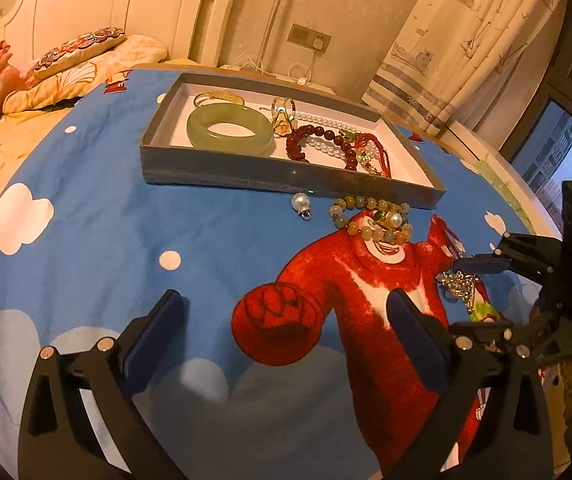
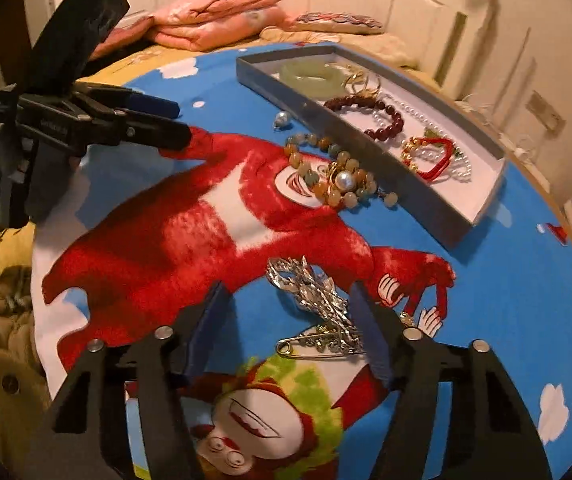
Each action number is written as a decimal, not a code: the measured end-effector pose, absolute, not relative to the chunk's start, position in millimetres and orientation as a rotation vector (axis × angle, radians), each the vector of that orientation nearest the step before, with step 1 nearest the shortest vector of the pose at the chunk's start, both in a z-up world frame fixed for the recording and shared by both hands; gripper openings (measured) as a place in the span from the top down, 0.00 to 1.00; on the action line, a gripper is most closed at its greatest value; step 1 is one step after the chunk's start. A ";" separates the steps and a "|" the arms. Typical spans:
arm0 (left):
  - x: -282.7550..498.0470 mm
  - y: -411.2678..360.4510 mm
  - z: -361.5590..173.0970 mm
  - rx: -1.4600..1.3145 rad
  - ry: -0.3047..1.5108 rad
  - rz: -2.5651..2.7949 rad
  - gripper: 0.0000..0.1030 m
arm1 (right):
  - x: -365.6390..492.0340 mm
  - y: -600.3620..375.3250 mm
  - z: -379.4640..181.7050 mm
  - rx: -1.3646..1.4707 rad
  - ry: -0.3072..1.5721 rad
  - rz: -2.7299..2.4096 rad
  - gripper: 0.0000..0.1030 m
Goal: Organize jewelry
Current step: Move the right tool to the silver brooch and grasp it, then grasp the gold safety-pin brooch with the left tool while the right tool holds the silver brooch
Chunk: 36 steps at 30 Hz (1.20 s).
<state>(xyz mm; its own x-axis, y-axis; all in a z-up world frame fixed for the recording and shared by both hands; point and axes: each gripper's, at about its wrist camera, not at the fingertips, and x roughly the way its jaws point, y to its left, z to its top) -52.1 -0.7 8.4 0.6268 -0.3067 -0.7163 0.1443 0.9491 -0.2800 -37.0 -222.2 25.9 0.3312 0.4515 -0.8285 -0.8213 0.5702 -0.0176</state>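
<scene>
A grey tray on the blue cartoon cloth holds a jade bangle, a dark red bead bracelet, pearls, gold rings and a red cord piece. In front of it lie a pearl pendant and a beaded bracelet with a pearl ring. A silver brooch with a safety pin lies between the open fingers of my right gripper. My left gripper is open and empty over the cloth.
Folded pink quilts and pillows lie behind the cloth near the white headboard. A curtain and window are at the right. A beige coat lies at the cloth's near left edge.
</scene>
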 end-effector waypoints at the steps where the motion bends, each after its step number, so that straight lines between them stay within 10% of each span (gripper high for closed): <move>1: -51.9 -0.9 8.5 -0.202 0.857 -0.260 0.02 | -33.7 -224.5 24.9 -0.466 0.893 0.891 0.53; 3: -52.1 -0.6 8.3 -0.200 0.858 -0.259 0.02 | -28.7 -228.4 25.9 -0.430 0.892 0.892 0.71; 24: -57.8 -159.4 20.2 0.148 0.888 -0.542 0.03 | -47.3 -420.6 28.8 0.649 0.818 0.537 0.71; 33: -33.9 -210.4 2.6 0.298 0.895 -0.518 0.39 | -55.3 -428.1 29.3 0.669 0.763 0.589 0.70; 36: -35.9 -217.2 3.9 0.319 0.872 -0.558 0.68 | -54.2 -431.0 26.3 0.679 0.762 0.601 0.70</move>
<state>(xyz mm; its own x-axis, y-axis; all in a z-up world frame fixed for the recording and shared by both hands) -35.9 -217.2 3.9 0.5144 -0.3293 -0.7918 0.5810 0.8129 0.0394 -54.2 -431.0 26.3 0.5812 0.7000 -0.4149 -0.2404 0.6348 0.7343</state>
